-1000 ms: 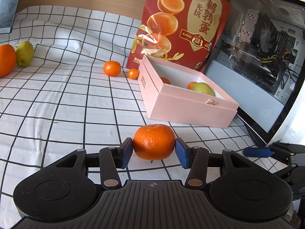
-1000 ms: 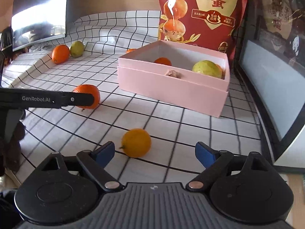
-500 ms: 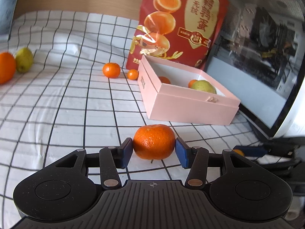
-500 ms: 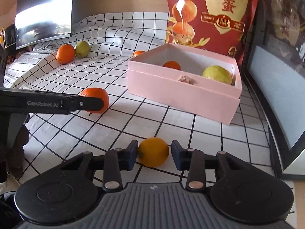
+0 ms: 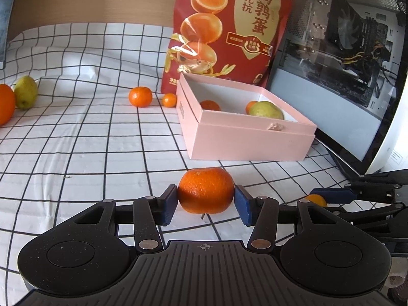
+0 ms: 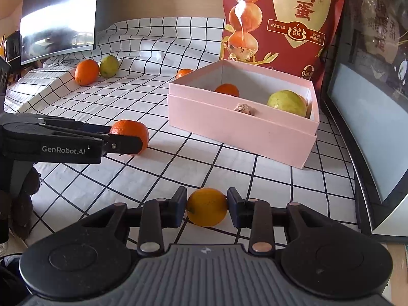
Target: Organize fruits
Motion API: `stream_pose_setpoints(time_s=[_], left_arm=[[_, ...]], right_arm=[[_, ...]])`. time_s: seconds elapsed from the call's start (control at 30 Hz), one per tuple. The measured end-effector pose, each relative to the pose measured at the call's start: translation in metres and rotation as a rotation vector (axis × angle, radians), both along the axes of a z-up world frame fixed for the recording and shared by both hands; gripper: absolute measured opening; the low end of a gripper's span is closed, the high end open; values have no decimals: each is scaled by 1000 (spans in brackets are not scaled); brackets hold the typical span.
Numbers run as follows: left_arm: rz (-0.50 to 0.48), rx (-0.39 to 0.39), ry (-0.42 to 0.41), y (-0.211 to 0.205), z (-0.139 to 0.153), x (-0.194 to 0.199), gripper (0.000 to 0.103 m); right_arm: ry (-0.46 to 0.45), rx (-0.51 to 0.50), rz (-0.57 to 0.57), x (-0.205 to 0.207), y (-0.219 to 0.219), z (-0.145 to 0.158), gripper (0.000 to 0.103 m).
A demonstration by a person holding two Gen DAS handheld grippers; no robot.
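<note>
Fruits: your left tongs (image 5: 206, 201) clamp a dimpled round orange mandarin (image 5: 206, 190), blue pads (image 5: 170, 204) pressed on both its sides. Your right tongs (image 6: 206, 207) are closing on a small smooth yellow-orange citrus (image 6: 207, 206), pads touching it on both sides, low over the black-gridded white cloth on the table (image 6: 267, 173). Ahead of both tongs stands an open pink cardboard box (image 5: 244, 144) holding a green pear (image 5: 266, 110) and two small oranges. Far left of your left tongs, a large orange (image 5: 5, 104) touches another green pear (image 5: 25, 92).
</note>
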State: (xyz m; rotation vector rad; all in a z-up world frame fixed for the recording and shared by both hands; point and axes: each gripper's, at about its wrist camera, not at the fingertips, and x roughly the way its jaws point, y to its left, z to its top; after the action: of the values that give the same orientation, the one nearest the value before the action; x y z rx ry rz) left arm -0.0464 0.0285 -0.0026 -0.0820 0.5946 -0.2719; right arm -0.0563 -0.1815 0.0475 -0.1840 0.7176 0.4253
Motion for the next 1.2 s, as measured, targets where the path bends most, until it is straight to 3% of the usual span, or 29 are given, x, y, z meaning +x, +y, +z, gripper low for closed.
stream_pose_setpoints(time_s=[0.2,0.3,0.63,0.77,0.97,1.07,1.2], left_arm=[[-43,-36,5,0,3,-1,54],[-64,-62,2,0,9,-1,54],[-128,-164,-36,4,56,18,54],[-150,-196,-85,0,92,56,54],[-173,-292,67,-16,99,134,54],[-154,-243,110,-32,88,158,54],[-138,-169,124,-47,68,167,53]], right_arm=[[39,5,15,4,2,-6,34],[15,-10,16,2,4,-3,34],[-59,20,-8,5,-8,36,34],[-81,60,-53,38,-19,76,34],[-133,87,-164,111,-28,148,34],[-148,79,-207,144,-25,168,34],[-107,66,-242,176,-17,167,34]])
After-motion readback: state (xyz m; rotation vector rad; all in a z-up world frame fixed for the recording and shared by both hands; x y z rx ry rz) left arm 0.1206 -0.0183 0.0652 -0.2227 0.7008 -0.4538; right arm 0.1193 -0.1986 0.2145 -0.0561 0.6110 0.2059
